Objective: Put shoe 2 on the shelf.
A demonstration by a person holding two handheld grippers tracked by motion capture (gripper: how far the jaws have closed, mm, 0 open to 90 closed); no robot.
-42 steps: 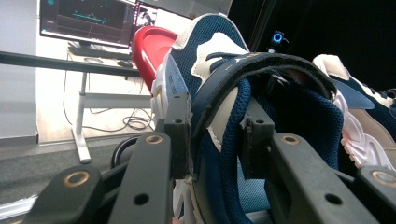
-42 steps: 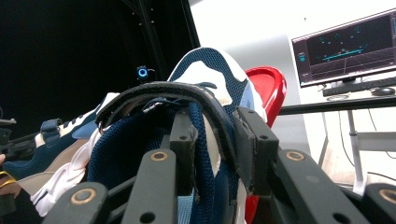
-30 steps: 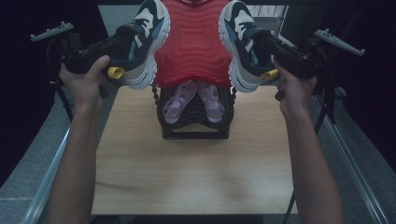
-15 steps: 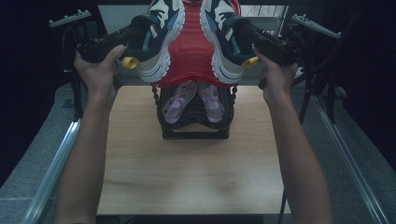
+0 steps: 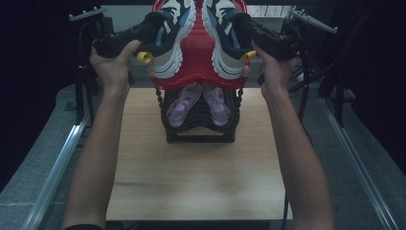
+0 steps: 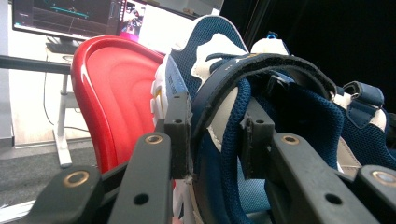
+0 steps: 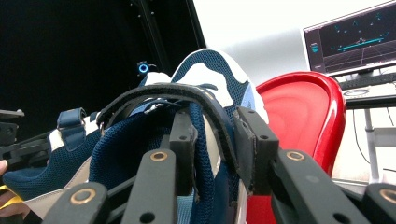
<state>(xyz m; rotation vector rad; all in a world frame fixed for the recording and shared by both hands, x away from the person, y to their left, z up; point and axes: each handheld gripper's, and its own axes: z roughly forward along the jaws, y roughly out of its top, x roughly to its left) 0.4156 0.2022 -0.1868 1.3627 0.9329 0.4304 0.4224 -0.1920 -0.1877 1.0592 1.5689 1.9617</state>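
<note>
Two navy, white and light-blue sneakers are held up over a red tiered rack top (image 5: pixel 196 52). My left gripper (image 5: pixel 152 26) is shut on the collar of the left sneaker (image 5: pixel 173 38); in the left gripper view its jaws pinch the padded collar (image 6: pixel 212 116) of that shoe. My right gripper (image 5: pixel 242 24) is shut on the right sneaker (image 5: pixel 224 40), its jaws clamped on the collar (image 7: pixel 212 121). Both soles face the camera, close together against the red shelf. A pair of lilac sandals (image 5: pixel 198 103) rests on the black lower shelf (image 5: pixel 200 125).
The rack stands at the far end of a wooden tabletop (image 5: pixel 196 182). Metal rails (image 5: pixel 57 167) run along both sides. A monitor (image 6: pixel 65 16) and white desk lie behind the rack. Black stands and cables (image 5: pixel 311 62) flank the right hand.
Both grippers have lifted the sneakers higher and brought them inward, closer together over the red shelf. Both hands have risen and moved farther from the camera.
</note>
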